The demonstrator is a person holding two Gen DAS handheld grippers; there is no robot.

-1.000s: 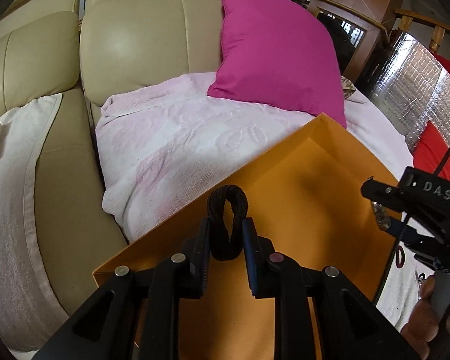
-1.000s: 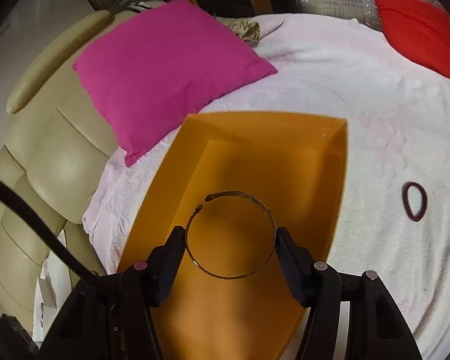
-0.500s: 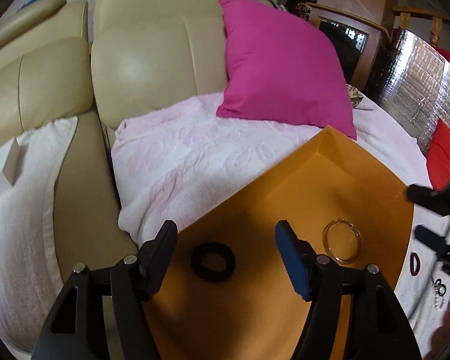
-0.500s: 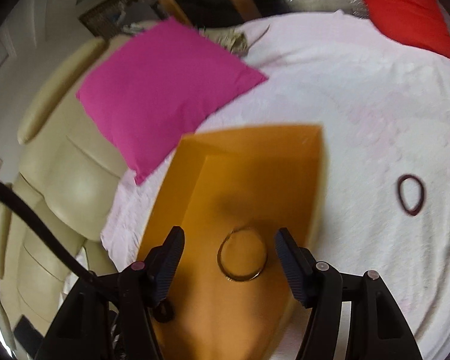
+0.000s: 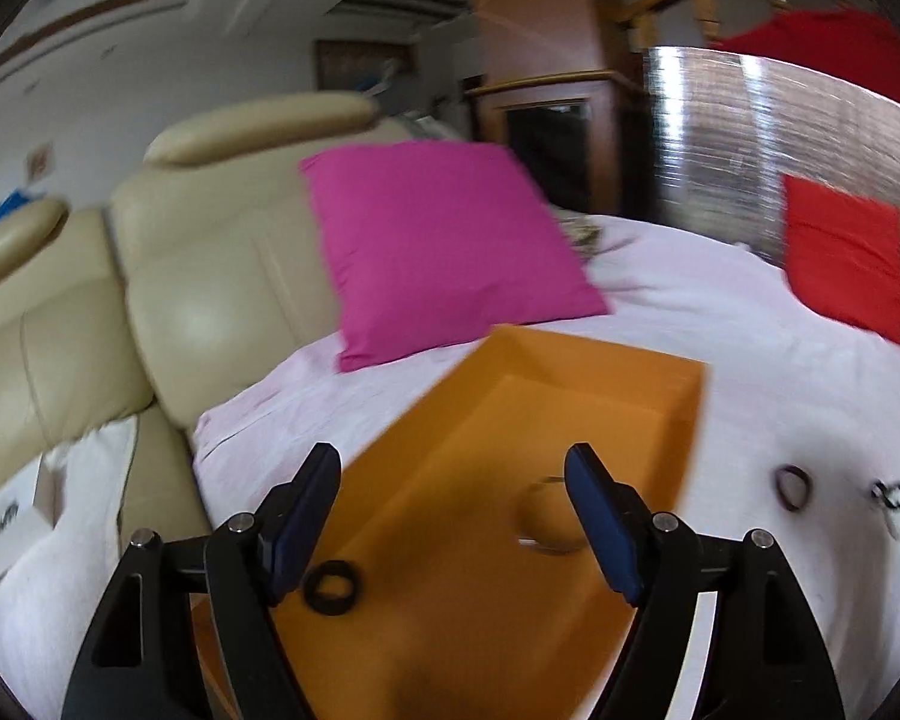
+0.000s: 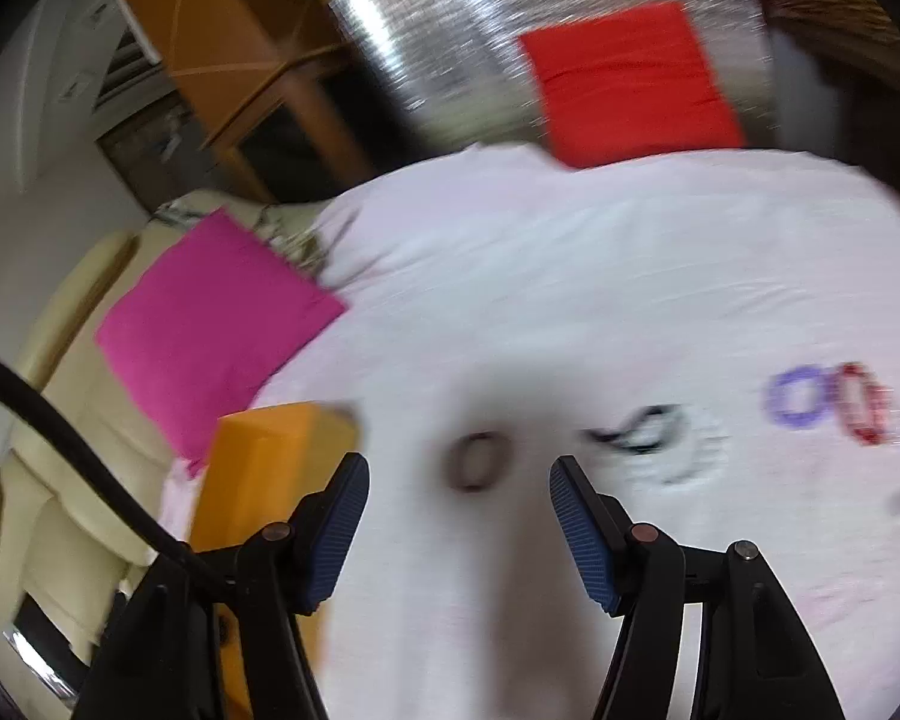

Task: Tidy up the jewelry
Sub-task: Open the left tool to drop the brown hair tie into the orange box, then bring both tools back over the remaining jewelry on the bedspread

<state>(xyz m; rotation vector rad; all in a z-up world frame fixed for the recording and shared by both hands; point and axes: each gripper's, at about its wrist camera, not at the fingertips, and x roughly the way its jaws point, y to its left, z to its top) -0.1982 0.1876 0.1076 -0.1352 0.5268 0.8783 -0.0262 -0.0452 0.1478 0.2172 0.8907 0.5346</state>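
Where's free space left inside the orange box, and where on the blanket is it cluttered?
Orange box: the far half, toward the pink pillow, is bare, as is the middle between the black hair tie and the metal bangle. Blanket: crowded right of the box, with the dark ring, a blurred tangle, and purple and red rings. Beyond them it's bare.

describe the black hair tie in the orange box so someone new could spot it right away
Find the shallow orange box on the pale pink blanket, below the magenta pillow. Two things lie on its floor: the black hair tie sits near the left wall. It is a small, thick, dark fabric loop, unlike the larger thin metal bangle to its right.
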